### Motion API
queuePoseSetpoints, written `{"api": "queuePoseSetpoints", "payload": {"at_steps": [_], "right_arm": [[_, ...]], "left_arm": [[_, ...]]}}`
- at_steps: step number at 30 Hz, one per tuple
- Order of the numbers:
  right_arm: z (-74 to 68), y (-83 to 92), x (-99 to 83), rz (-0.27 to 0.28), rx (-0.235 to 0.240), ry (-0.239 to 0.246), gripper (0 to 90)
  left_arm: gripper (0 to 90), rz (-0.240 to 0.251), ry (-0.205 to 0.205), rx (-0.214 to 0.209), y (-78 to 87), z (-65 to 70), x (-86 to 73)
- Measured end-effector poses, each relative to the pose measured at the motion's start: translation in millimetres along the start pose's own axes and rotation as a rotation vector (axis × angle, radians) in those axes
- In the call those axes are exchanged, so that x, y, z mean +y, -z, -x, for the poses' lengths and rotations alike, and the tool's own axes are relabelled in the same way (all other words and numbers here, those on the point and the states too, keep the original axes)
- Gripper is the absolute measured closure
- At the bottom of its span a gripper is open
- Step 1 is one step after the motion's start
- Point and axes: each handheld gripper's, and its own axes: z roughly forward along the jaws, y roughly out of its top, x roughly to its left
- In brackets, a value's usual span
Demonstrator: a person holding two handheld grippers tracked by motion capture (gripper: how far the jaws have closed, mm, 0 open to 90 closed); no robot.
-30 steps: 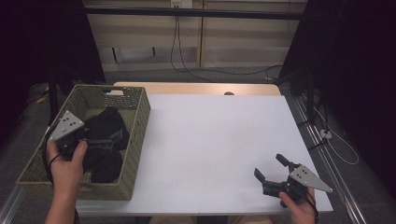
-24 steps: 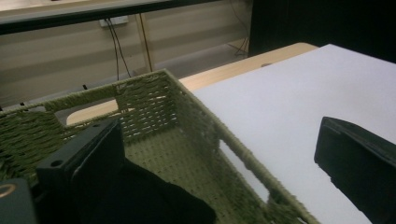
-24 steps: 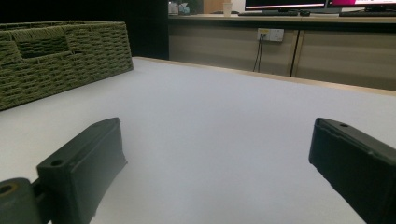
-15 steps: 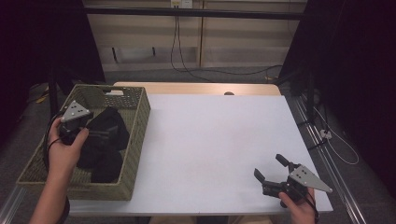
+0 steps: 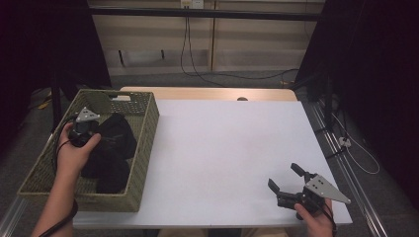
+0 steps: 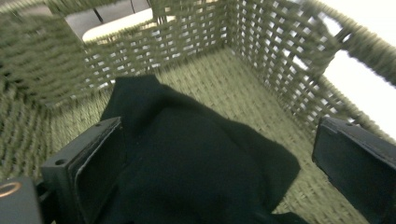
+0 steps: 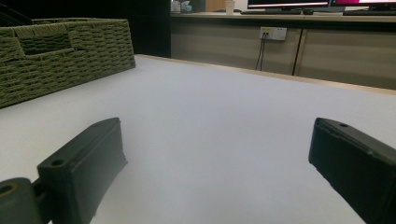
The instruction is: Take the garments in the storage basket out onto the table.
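Note:
A green woven basket (image 5: pixel 146 131) stands at the table's left edge with black cloth (image 5: pixel 111 150) heaped inside. My left gripper (image 5: pixel 91 129) reaches into the basket from above. In the left gripper view its jaws are wide open just over the black cloth (image 6: pixel 196 158), with the basket's wall (image 6: pixel 266 51) beyond. My right gripper (image 5: pixel 287 181) rests open near the front right of the white table (image 5: pixel 227 143), nothing between its jaws. The right gripper view has the basket (image 7: pixel 60 51) far off at the left across the bare white table (image 7: pixel 210 121).
A strip of wooden tabletop (image 5: pixel 207 94) runs along the far edge. Cables (image 5: pixel 190 54) hang down the cabinets behind. A metal rail with a cable (image 5: pixel 346 148) runs beside the table's right edge.
My left gripper has moved forward, deeper into the basket and over the black cloth. The right gripper has stayed in place.

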Motion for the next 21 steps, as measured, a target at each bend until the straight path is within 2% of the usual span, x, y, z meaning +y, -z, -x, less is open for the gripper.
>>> {"api": "queuePoseSetpoints", "payload": {"at_steps": [5,6,9,12,13,14,15,16,17,19,20,21], "right_arm": [[0.2,0.2,-0.2,-0.001,-0.001,0.0,2.4],[0.6,0.2,-0.4,0.0,-0.003,0.0,2.4],[1.4,0.1,-1.2,-0.005,-0.002,0.0,2.4],[1.6,-0.6,-2.0,-0.008,-0.002,0.0,2.5],[1.5,-0.7,-2.0,-0.01,-0.002,-0.001,2.4],[1.2,-0.8,-2.1,-0.009,-0.002,-0.002,2.4],[1.0,-0.9,-2.1,-0.008,0.002,-0.002,2.5],[0.7,-0.9,-2.2,-0.009,0.003,-0.001,2.4],[0.5,-1.0,-2.2,-0.011,0.003,0.0,2.5],[0.3,-1.0,-2.3,-0.011,0.004,0.0,2.5],[0.1,-1.0,-2.4,-0.013,0.004,0.003,2.5],[0.2,-1.0,-2.5,-0.013,0.004,0.004,2.5]], "left_arm": [[3.4,-0.03,0.001,0.009,-10.0,-5.3,-4.9],[3.4,-0.05,-0.003,0.004,-11.6,-6.4,-5.8],[3.6,-0.065,-0.001,-0.004,-18.4,-8.8,-9.1],[3.6,-0.114,-0.013,-0.017,-26.4,-10.3,-11.0],[3.5,-0.114,-0.013,-0.017,-26.4,-10.3,-11.0],[3.6,-0.159,-0.008,-0.02,-31.9,-11.4,-13.9],[3.7,-0.159,-0.008,-0.02,-31.9,-11.4,-13.9],[3.8,-0.205,-0.018,-0.02,-37.1,-13.4,-18.1],[3.7,-0.205,-0.018,-0.02,-37.1,-13.4,-18.1],[3.5,-0.238,-0.009,-0.028,-41.2,-14.8,-21.8],[3.3,-0.251,-0.023,-0.016,-42.2,-17.4,-24.0],[2.2,-0.261,-0.019,-0.007,-42.4,-18.9,-24.4]]}}
